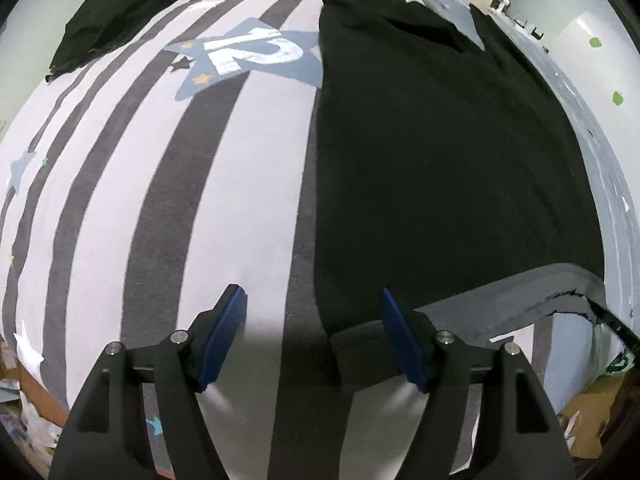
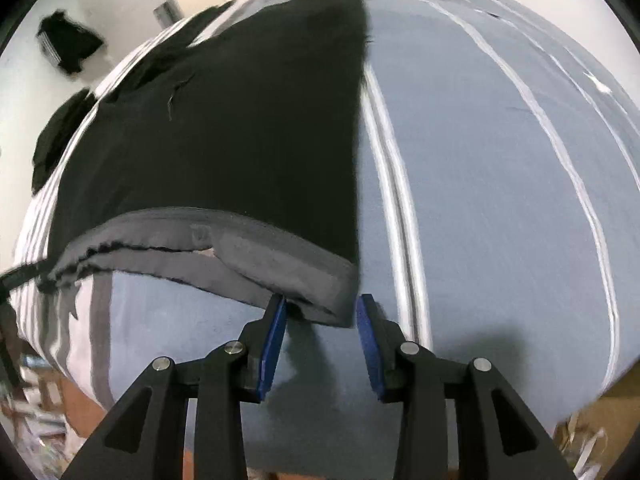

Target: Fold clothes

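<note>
My left gripper [image 1: 314, 300] has its jaws spread wide over the striped bedspread [image 1: 240, 184], the near corner of the black garment's [image 1: 440, 160] grey waistband [image 1: 480, 300] lying loose by the right pad. My right gripper [image 2: 322, 308] has its jaws parted around the waistband's other corner [image 2: 320, 280], not pressing it. The garment lies flat on the bed; another dark garment [image 1: 120, 12] sits well apart.

Bed cover [image 1: 248, 184]: grey and white stripes, a blue star marked 12; a blue part with white lines is seen at the right.
Wall [image 1: 576, 8]: pale, green stickers [image 1: 618, 98] are seen.
Floor: cardboard [image 1: 592, 412] and papers [image 1: 28, 420] beside the bed.
</note>
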Demonstrator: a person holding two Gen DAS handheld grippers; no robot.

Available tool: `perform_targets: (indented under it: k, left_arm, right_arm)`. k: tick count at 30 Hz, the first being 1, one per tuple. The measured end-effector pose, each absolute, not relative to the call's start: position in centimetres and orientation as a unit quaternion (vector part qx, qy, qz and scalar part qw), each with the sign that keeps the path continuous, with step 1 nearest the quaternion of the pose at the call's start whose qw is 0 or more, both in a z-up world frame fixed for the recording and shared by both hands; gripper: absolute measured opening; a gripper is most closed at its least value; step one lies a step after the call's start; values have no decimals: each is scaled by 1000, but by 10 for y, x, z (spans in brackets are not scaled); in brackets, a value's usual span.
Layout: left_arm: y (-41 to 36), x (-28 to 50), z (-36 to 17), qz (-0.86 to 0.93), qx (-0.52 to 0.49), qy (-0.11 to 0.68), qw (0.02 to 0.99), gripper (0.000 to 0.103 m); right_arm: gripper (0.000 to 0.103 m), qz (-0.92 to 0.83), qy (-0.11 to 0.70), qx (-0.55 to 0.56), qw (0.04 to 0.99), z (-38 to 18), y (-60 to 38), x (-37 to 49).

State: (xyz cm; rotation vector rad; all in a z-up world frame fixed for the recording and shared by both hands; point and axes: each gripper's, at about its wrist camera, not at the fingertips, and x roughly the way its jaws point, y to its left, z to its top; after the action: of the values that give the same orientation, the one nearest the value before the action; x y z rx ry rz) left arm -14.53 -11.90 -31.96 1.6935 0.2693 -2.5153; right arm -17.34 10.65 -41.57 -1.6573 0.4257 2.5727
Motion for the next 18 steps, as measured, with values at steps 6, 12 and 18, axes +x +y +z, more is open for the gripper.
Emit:
perform_targets:
  k: [6,12,18]
  left_arm:
    - [-134,-161,-298,-834,536,119,50,67]
    - [-143,-208,-267,-848,514,118,52,67]
    - [-149,-274,-257,-852,508,105,74,68]
  right_arm:
    - [41,854,133,-502,39,-379,112,-217]
    - [53,873,137,-465,61,-333,119,-279]
    - [61,875,149,-457,63,-333,145,-342]
